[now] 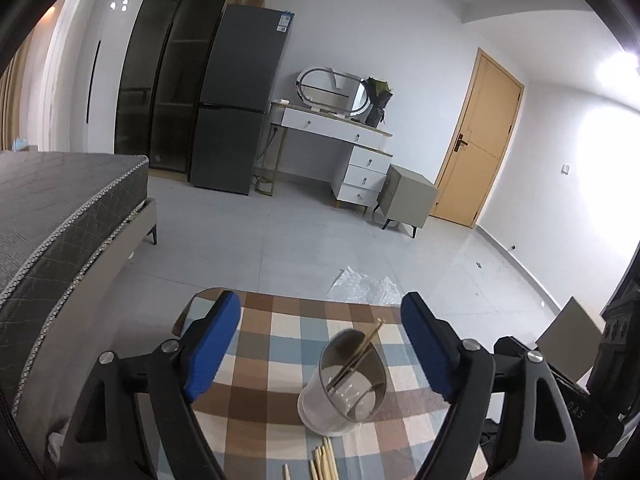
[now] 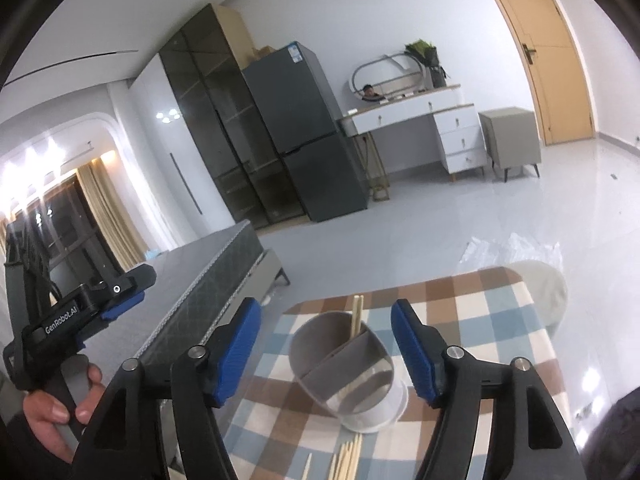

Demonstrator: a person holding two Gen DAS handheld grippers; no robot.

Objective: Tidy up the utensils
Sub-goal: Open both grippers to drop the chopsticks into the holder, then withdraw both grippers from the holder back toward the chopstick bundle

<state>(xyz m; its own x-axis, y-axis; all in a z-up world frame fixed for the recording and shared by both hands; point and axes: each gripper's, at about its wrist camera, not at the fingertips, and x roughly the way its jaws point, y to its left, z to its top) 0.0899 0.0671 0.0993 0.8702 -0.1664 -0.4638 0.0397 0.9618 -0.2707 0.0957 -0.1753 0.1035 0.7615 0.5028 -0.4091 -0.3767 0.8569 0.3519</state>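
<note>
Left wrist view: a grey, divided utensil holder stands on the checked cloth of the bench, with a pair of chopsticks already leaning inside it, their tips above the rim. More loose chopsticks lie flat on the cloth just in front of the holder, on its near side, so the sorting appears begun but not finished. The left tool hangs above and short of the holder, its blue pads wide apart and nothing between them. Right wrist view: the right tool is likewise spread and empty, tilted down toward the holder, which sits between its pads in the frame without touching them. To the holder's left, a bare hand grips the left tool's handle, held level beside the bed.
</note>
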